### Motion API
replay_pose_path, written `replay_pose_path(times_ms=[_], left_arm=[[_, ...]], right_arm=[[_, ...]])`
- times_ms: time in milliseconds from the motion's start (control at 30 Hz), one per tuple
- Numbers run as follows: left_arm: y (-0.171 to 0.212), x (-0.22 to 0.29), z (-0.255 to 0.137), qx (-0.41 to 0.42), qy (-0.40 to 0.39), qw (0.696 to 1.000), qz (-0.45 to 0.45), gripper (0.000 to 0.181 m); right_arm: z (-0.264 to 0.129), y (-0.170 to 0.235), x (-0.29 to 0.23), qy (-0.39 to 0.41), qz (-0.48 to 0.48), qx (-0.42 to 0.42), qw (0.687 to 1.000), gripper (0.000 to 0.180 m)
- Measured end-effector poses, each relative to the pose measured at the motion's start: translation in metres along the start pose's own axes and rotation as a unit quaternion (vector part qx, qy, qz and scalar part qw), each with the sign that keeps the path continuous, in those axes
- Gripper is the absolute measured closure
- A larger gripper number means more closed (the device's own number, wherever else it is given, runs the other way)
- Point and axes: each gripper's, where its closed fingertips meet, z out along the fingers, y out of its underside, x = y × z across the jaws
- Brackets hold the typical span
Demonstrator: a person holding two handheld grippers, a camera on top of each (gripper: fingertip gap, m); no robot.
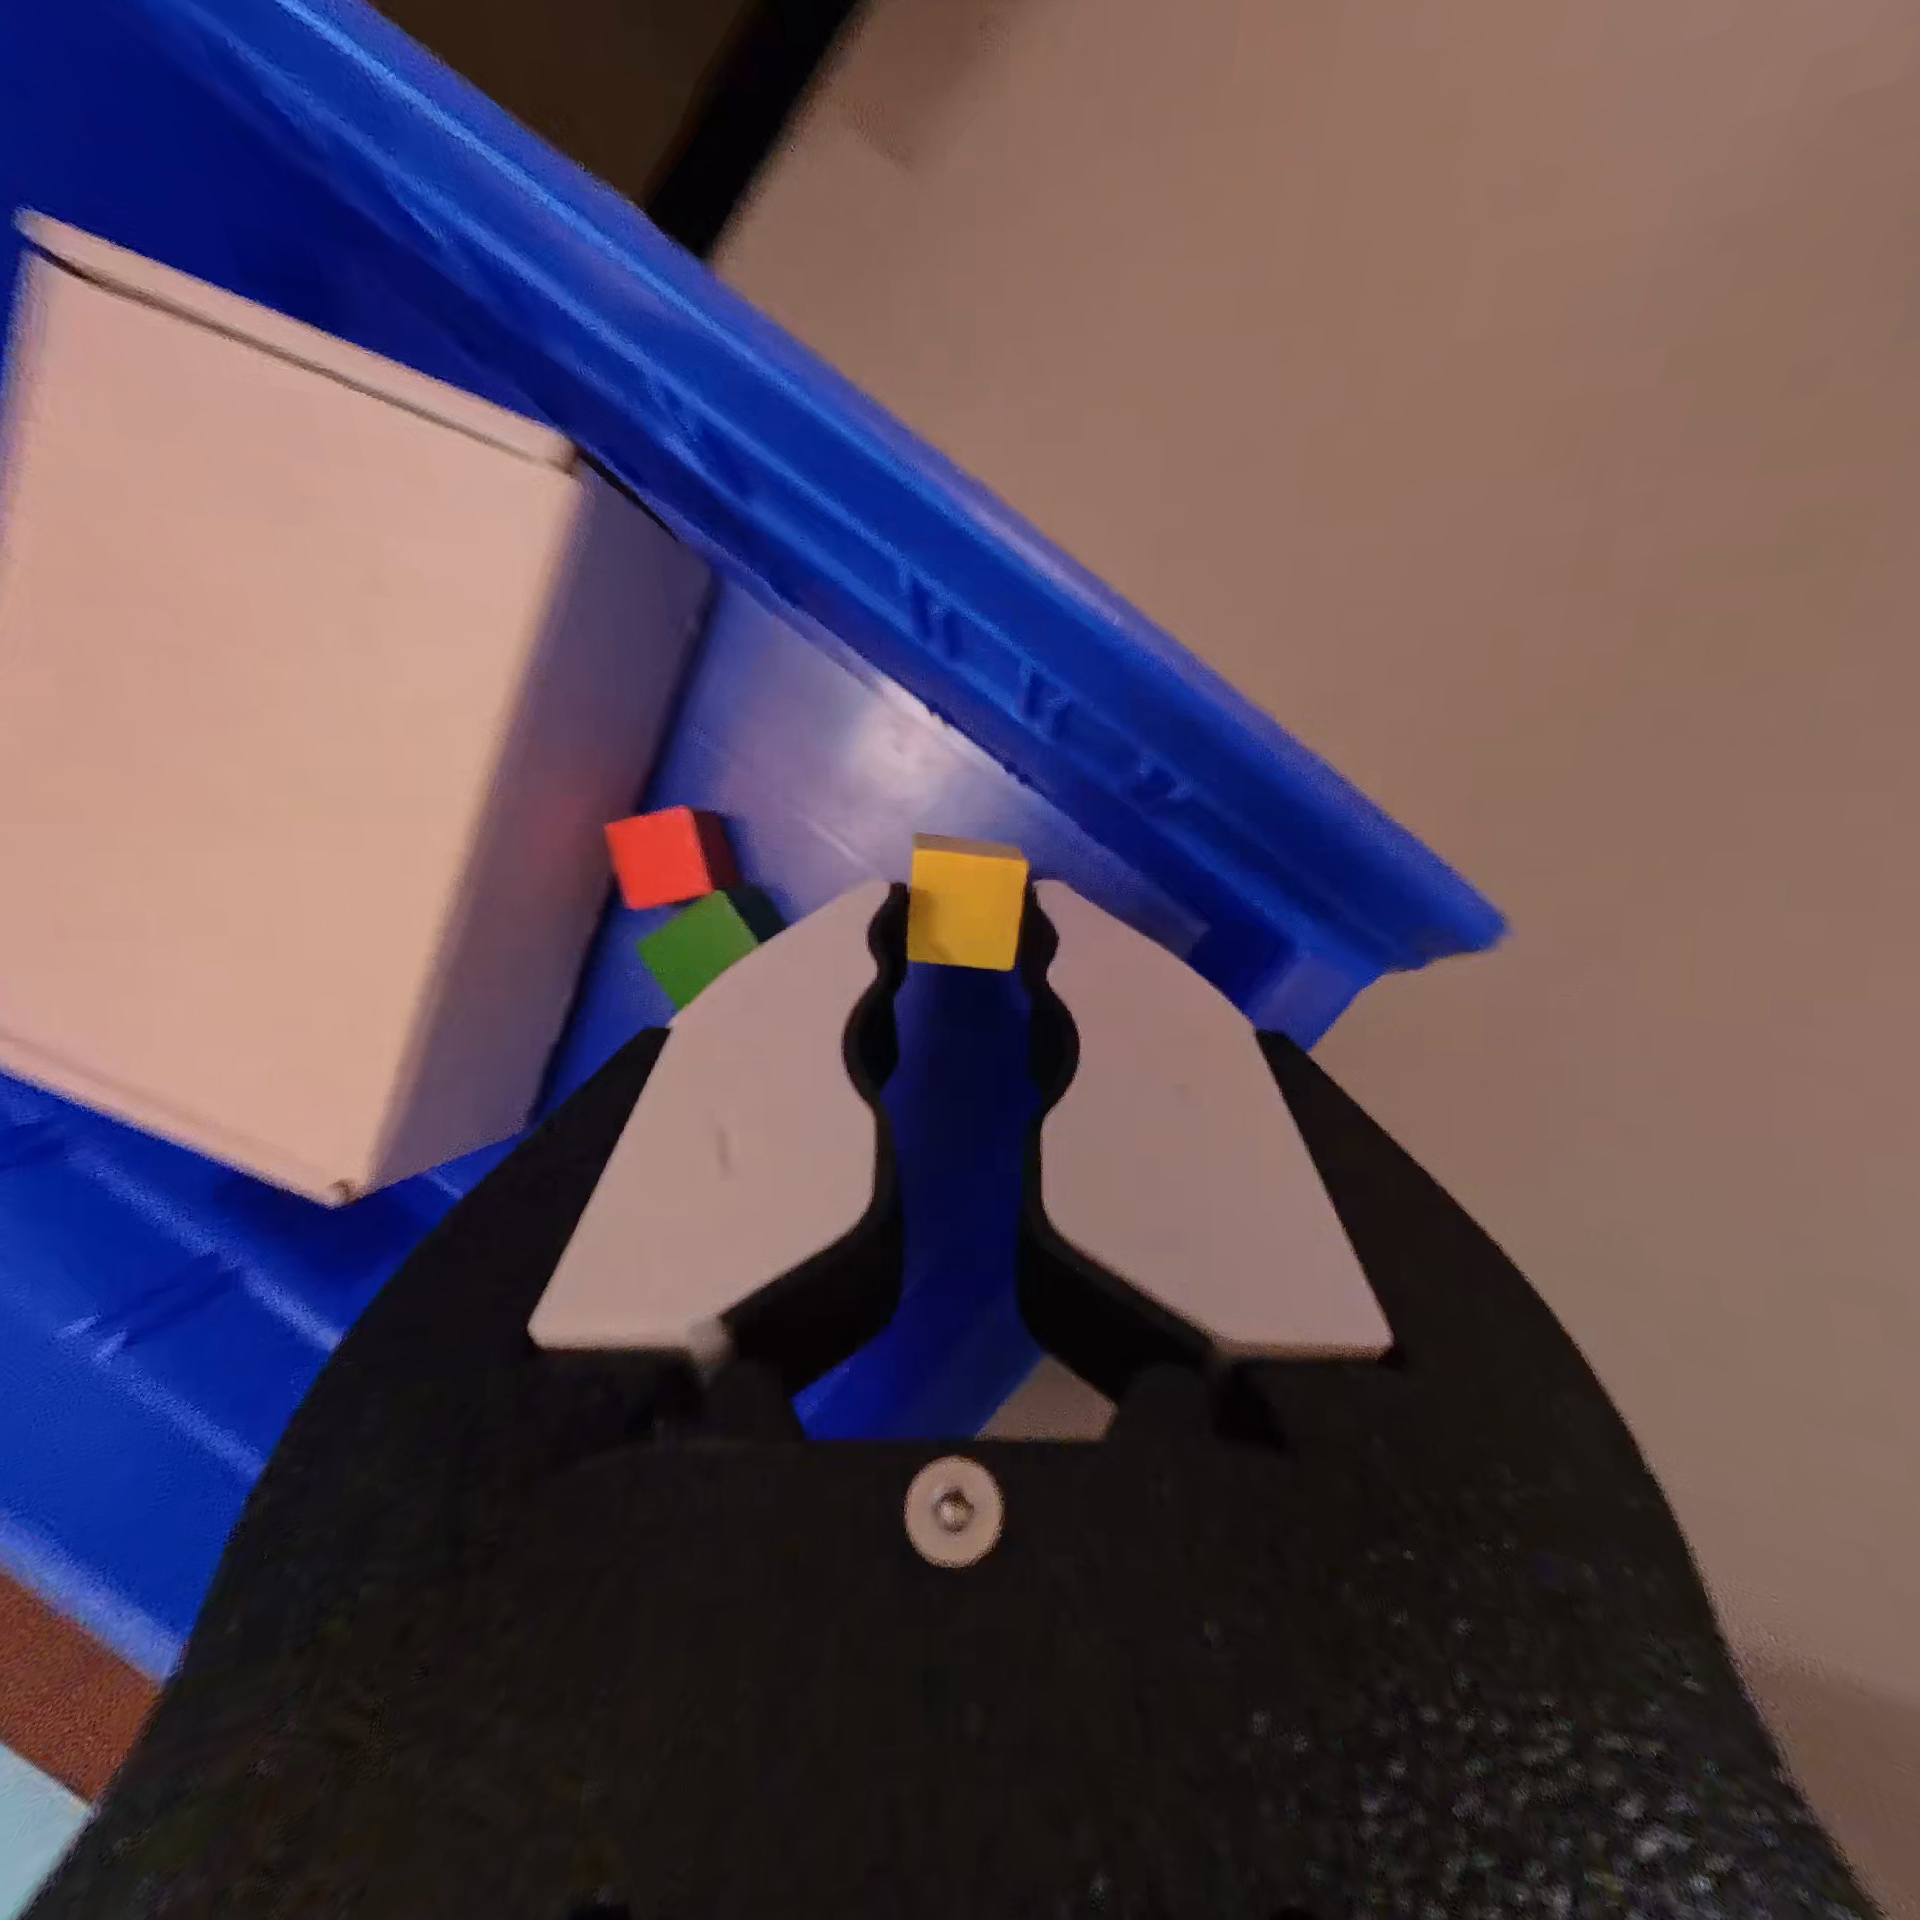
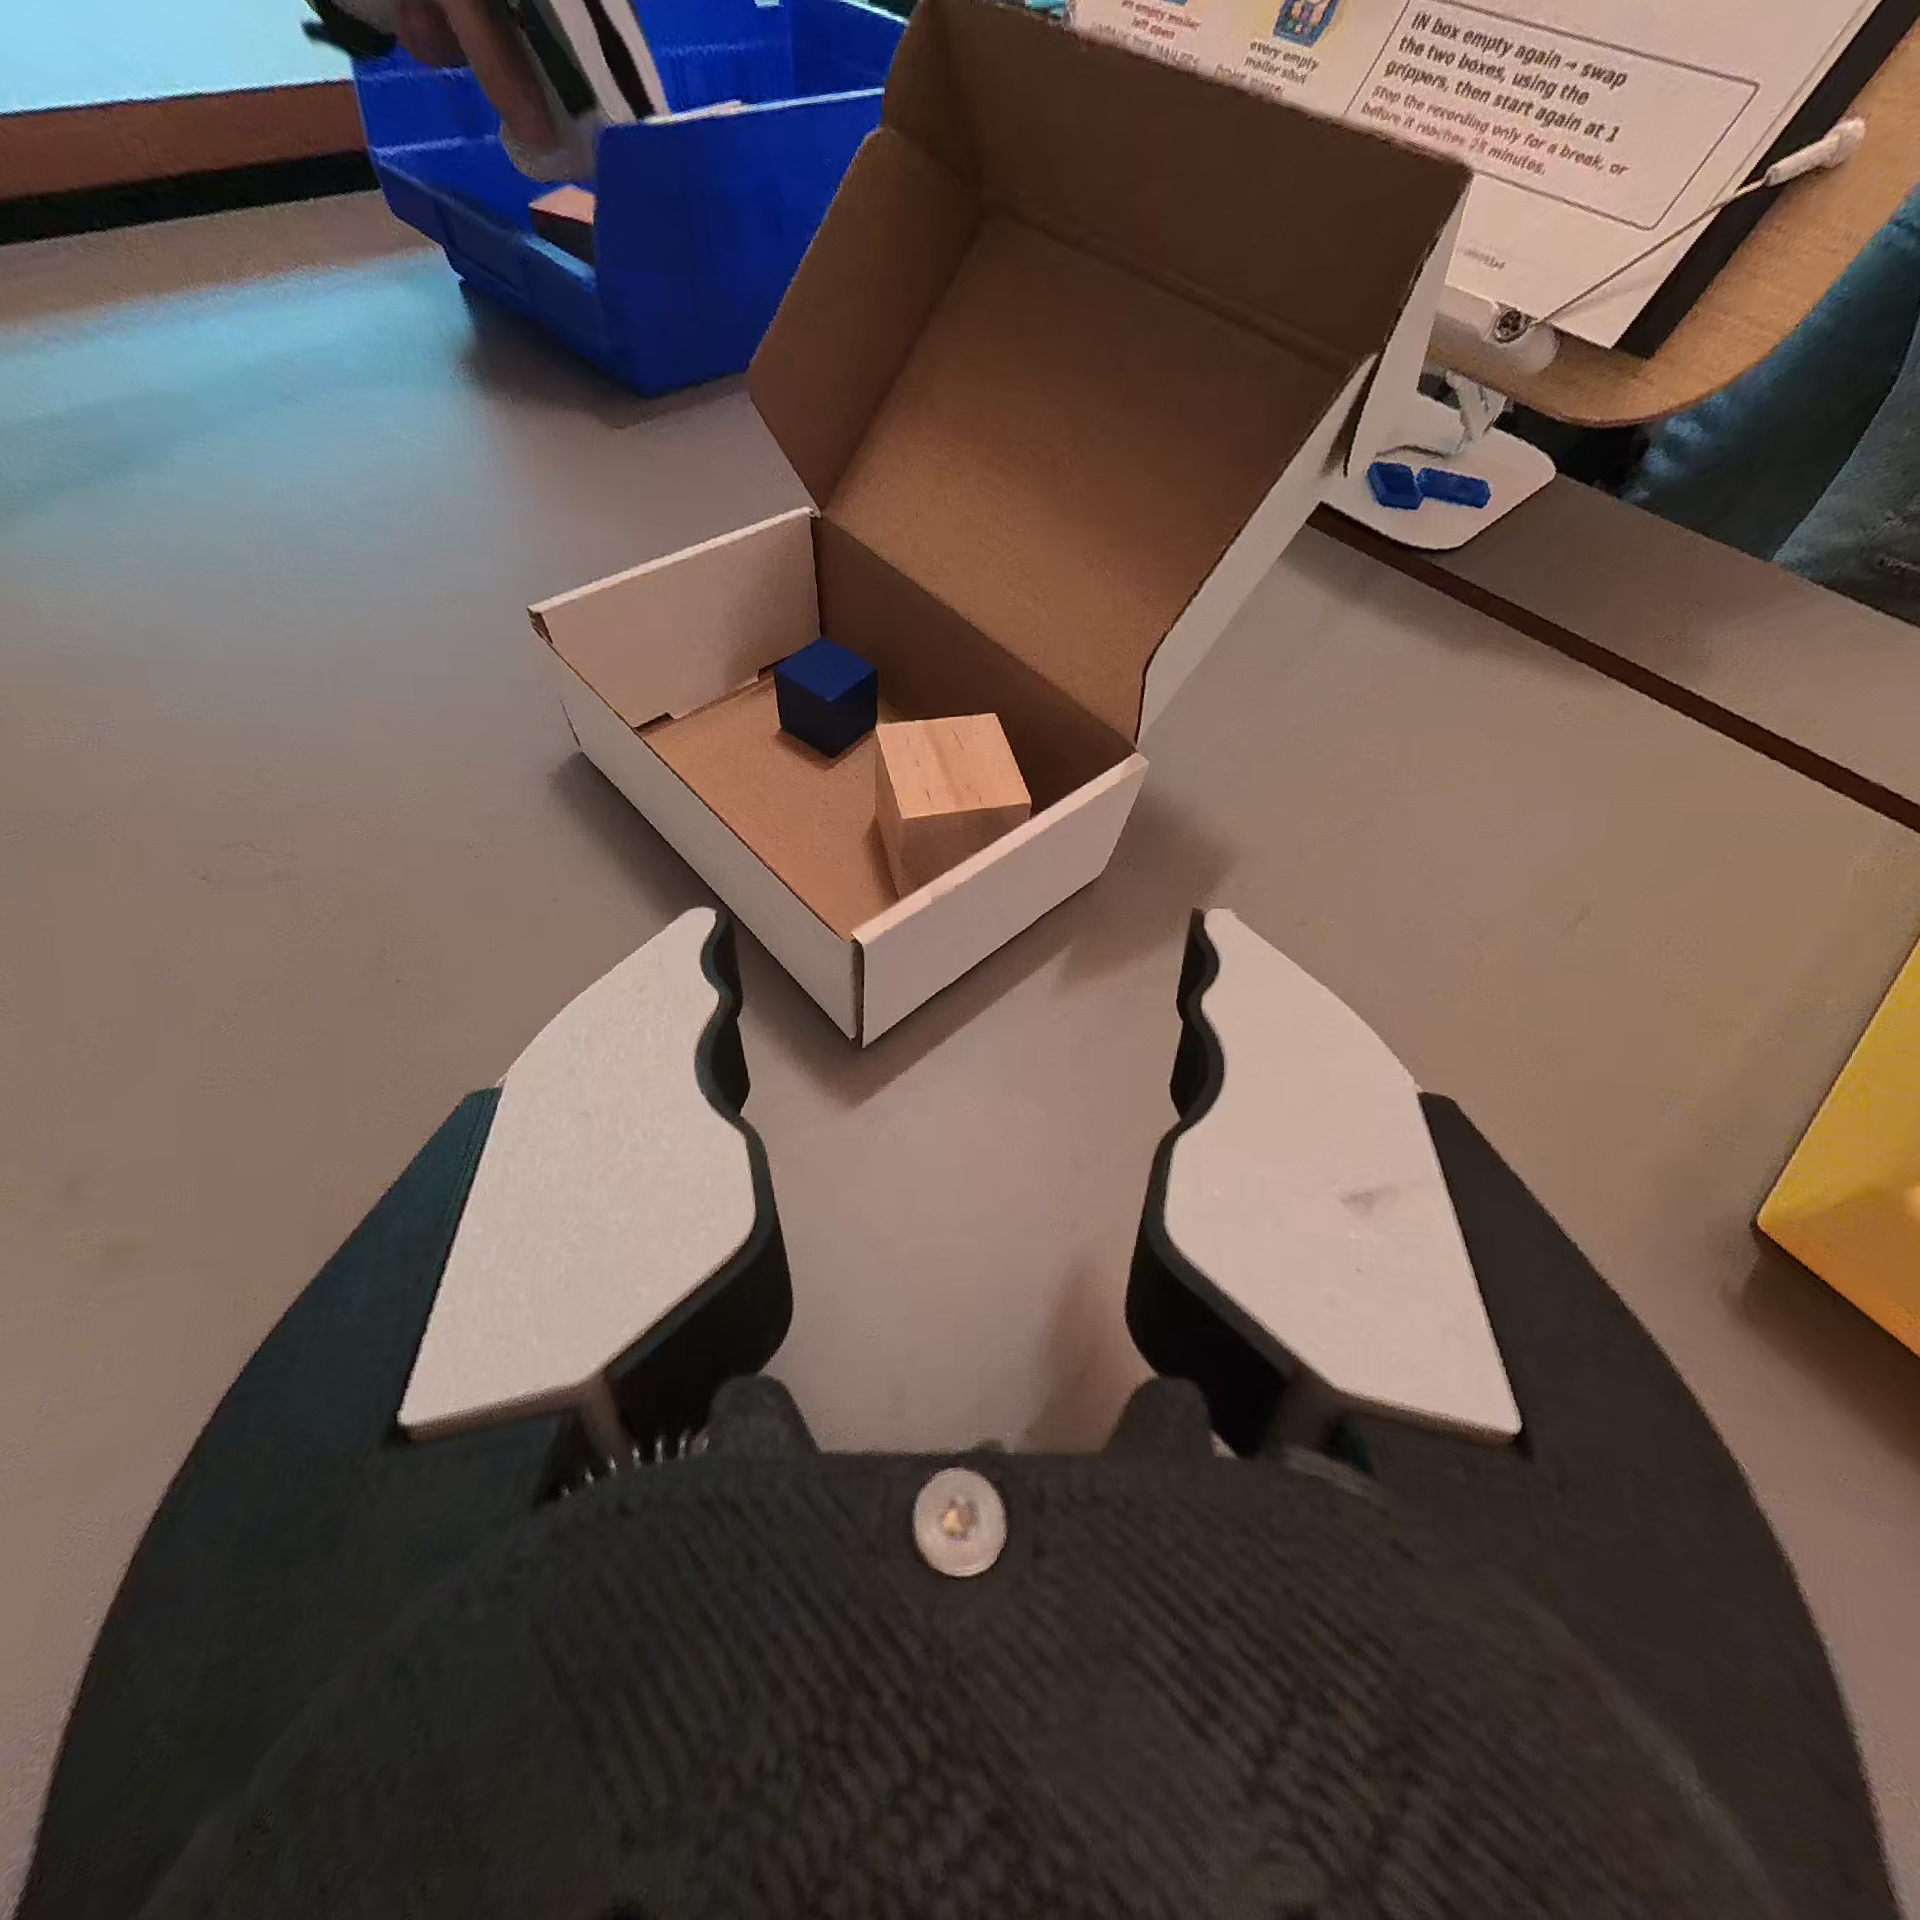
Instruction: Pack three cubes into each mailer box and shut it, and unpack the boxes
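Note:
In the left wrist view my left gripper (image 1: 964,902) is shut on a small yellow cube (image 1: 964,909) and holds it inside the blue bin (image 1: 935,582). A red cube (image 1: 660,857) and a green cube (image 1: 696,945) lie on the bin floor beside a closed white mailer box (image 1: 281,727). In the right wrist view my right gripper (image 2: 961,951) is open and empty, just in front of an open mailer box (image 2: 977,925) with its lid up. That box holds a dark blue cube (image 2: 826,694) and a larger wooden cube (image 2: 951,795).
The blue bin (image 2: 665,229) stands at the back left of the grey table (image 2: 260,831), with a person's hand and the other gripper (image 2: 540,73) over it. A yellow object (image 2: 1860,1195) lies at the right edge. An instruction sheet (image 2: 1507,114) stands behind the open box. The grippers' ends are close to 45 cm from one another.

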Motion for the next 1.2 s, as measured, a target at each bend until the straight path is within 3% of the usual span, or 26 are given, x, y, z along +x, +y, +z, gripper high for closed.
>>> replay_pose_path(times_ms=[167, 267, 367, 467, 567, 633, 733, 900, 1000, 1133, 1200], left_arm=[[-0.044, 0.016, -0.086, 0.221, -0.034, 0.975, 0.000, 0.161], [-0.065, 0.072, -0.133, 0.356, 0.006, 0.934, 0.030, 0.161], [-0.077, 0.147, -0.156, 0.453, 0.065, 0.885, 0.081, 0.161], [-0.080, 0.226, -0.164, 0.518, 0.142, 0.833, 0.130, 0.161], [-0.077, 0.285, -0.171, 0.562, 0.192, 0.785, 0.173, 0.161], [-0.074, 0.310, -0.170, 0.573, 0.213, 0.768, 0.190, 0.161], [-0.072, 0.336, -0.162, 0.565, 0.233, 0.764, 0.209, 0.161], [-0.073, 0.359, -0.147, 0.544, 0.242, 0.771, 0.229, 0.161], [-0.072, 0.366, -0.141, 0.537, 0.252, 0.772, 0.227, 0.161], [-0.075, 0.367, -0.132, 0.532, 0.232, 0.787, 0.207, 0.159], [-0.079, 0.359, -0.123, 0.529, 0.192, 0.809, 0.172, 0.155]], right_arm=[[0.002, -0.022, -0.016, -0.029, 0.035, 0.041, 0.998, 0.096], [0.008, -0.049, -0.052, -0.118, 0.071, 0.109, 0.984, 0.096], [0.020, -0.081, -0.086, -0.208, 0.130, 0.153, 0.957, 0.097], [0.032, -0.111, -0.121, -0.329, 0.222, 0.158, 0.904, 0.091], [0.033, -0.135, -0.148, -0.442, 0.328, 0.155, 0.820, 0.093], [0.030, -0.143, -0.158, -0.482, 0.380, 0.156, 0.774, 0.103], [0.026, -0.144, -0.165, -0.509, 0.429, 0.150, 0.732, 0.117], [0.021, -0.135, -0.174, -0.508, 0.424, 0.140, 0.737, 0.127], [0.012, -0.137, -0.170, -0.511, 0.425, 0.159, 0.730, 0.152], [0.012, -0.129, -0.166, -0.493, 0.391, 0.150, 0.763, 0.155], [0.016, -0.123, -0.154, -0.452, 0.363, 0.147, 0.801, 0.156]])
